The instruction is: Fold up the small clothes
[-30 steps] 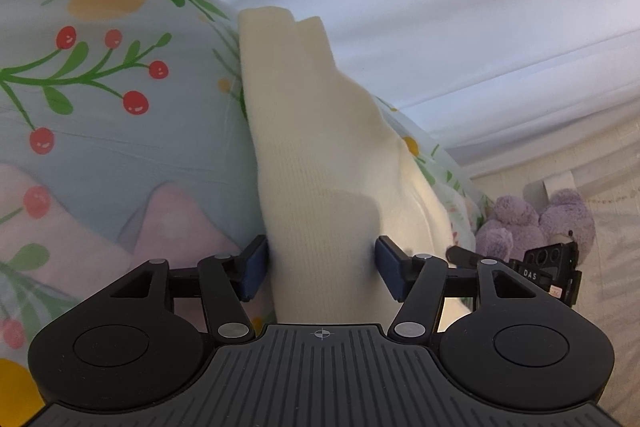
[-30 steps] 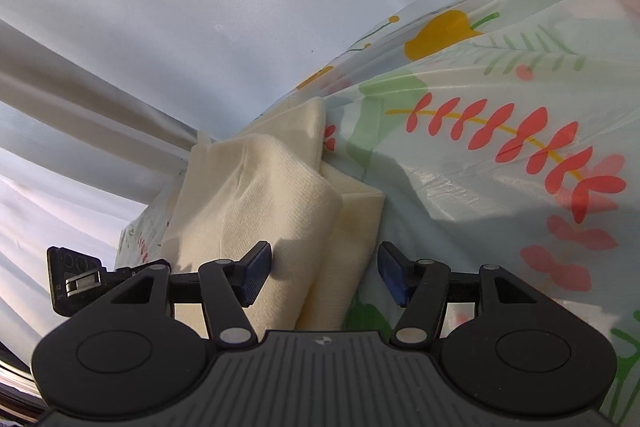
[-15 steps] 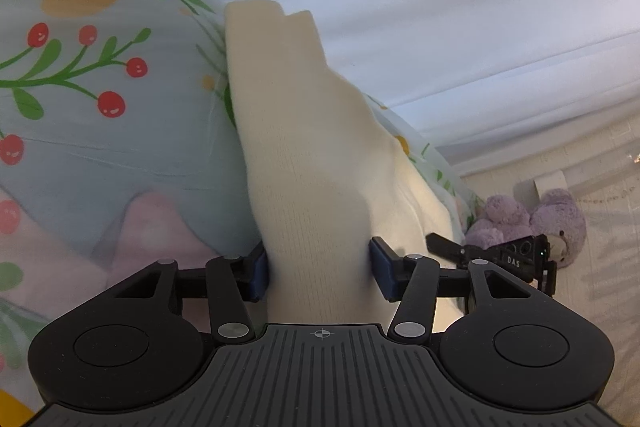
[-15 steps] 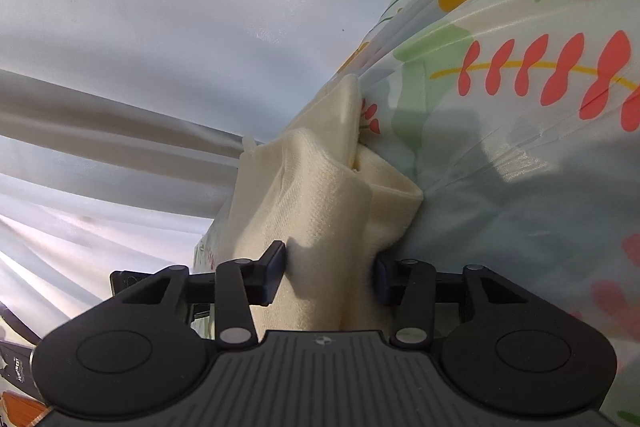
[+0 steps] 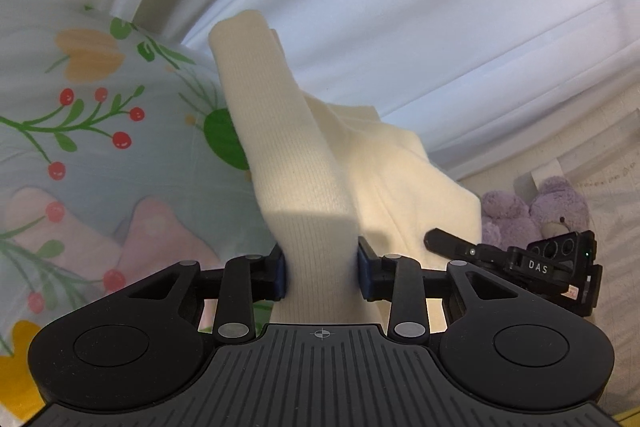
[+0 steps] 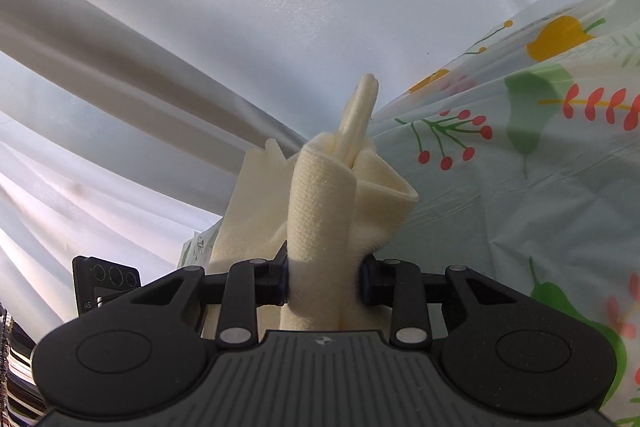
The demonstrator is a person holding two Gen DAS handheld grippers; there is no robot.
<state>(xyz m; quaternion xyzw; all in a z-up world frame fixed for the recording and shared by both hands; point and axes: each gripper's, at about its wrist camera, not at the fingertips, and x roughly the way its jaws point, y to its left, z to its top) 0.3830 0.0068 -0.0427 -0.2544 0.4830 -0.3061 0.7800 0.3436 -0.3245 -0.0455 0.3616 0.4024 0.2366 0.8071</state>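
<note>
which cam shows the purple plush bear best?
Left wrist. The purple plush bear sits at the right edge beyond the cream garment, above the right gripper's body. Right wrist doesn't show it at all, only garment, curtain and floral sheet.

Bright soft daylight, fisheye-bent edges, perhaps slight blur, dark corners

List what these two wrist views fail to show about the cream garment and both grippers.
- Cream garment: its kind and full outline; bunched folds hide it in both views.
- Its lower end: hidden behind each gripper's body.
- Left gripper, right gripper: jaws closing on the cloth; the pad faces are buried in it.
- Person's hands: outside both frames.
- Floral cloth: its support is covered.
</note>
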